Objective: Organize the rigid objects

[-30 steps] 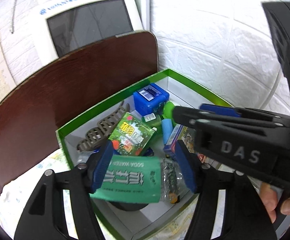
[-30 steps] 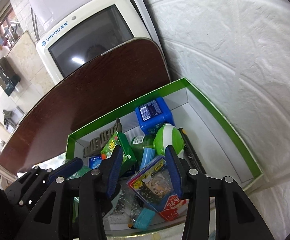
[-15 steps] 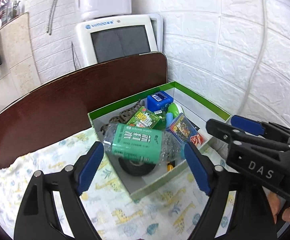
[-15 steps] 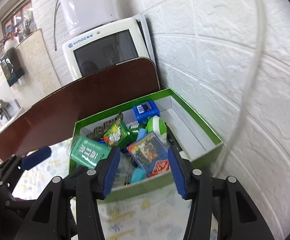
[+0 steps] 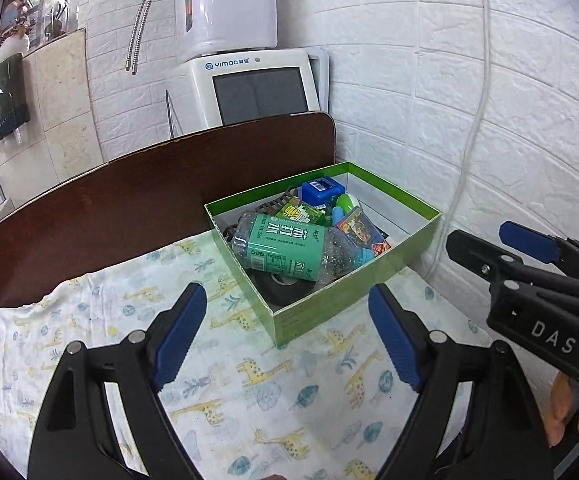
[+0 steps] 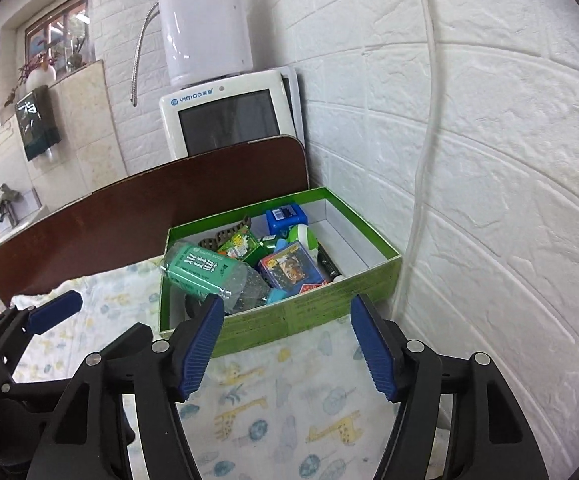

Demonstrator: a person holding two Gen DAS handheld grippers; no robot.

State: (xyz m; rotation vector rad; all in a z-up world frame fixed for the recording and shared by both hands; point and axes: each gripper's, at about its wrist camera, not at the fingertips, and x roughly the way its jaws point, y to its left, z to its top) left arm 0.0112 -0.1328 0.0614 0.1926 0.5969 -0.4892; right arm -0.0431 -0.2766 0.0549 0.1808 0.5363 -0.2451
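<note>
In the corner by the white brick wall (image 6: 489, 160), the green box (image 5: 329, 304) is sitting on the giraffe-print cloth (image 5: 249, 380), packed full: the green-labelled water bottle (image 5: 285, 248) is lying on its side across the top, with the card pack (image 6: 289, 270), the blue case (image 6: 285, 216) and the small green carton (image 6: 239, 244) crowding behind it. The left gripper (image 5: 285, 336) is hanging over the cloth, jaws gaping wide, nothing between them. The right gripper (image 6: 287, 344) is hovering just short of the box, its jaws just opening, also empty.
</note>
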